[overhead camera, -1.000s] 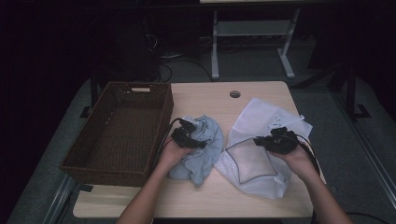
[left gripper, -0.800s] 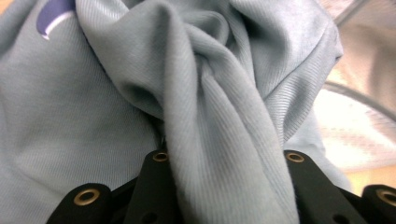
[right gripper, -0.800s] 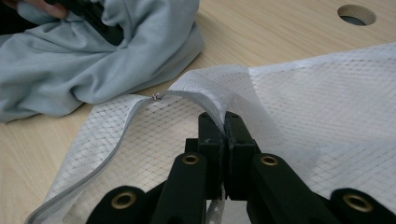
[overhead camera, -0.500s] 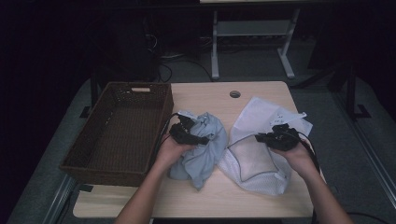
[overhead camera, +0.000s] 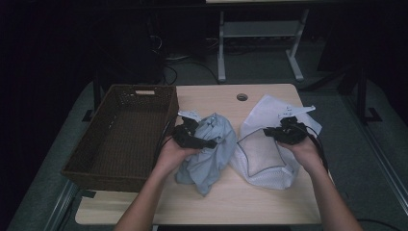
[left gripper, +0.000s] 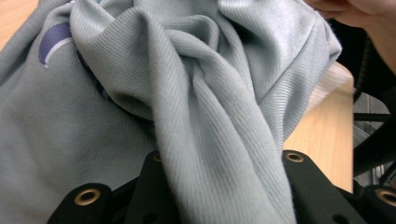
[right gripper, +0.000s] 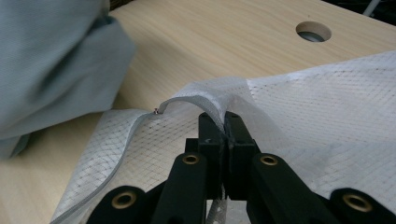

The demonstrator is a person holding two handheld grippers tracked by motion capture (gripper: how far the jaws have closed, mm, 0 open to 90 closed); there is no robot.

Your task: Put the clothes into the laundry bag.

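Tabletop: left gripper (overhead camera: 204, 143) clamps grey garment (overhead camera: 209, 151) (bunched); right gripper (right gripper: 223, 122) pinches mesh bag (right gripper: 322, 107).

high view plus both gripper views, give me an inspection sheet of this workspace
surface: light wooden table with a round hole near its far edge
job's things: grey-blue garment bunched at the centre; white mesh laundry bag lying to its right
clutter: brown wicker basket at the table's left side, nothing seen inside it
grippers: left gripper clamped on a fold of the garment; right gripper pinched shut on the mesh bag's rim, lifting it off the table
cables: black cable from the left gripper, another from the right; more on the floor behind
surroundings: dark room, white metal frame behind the table
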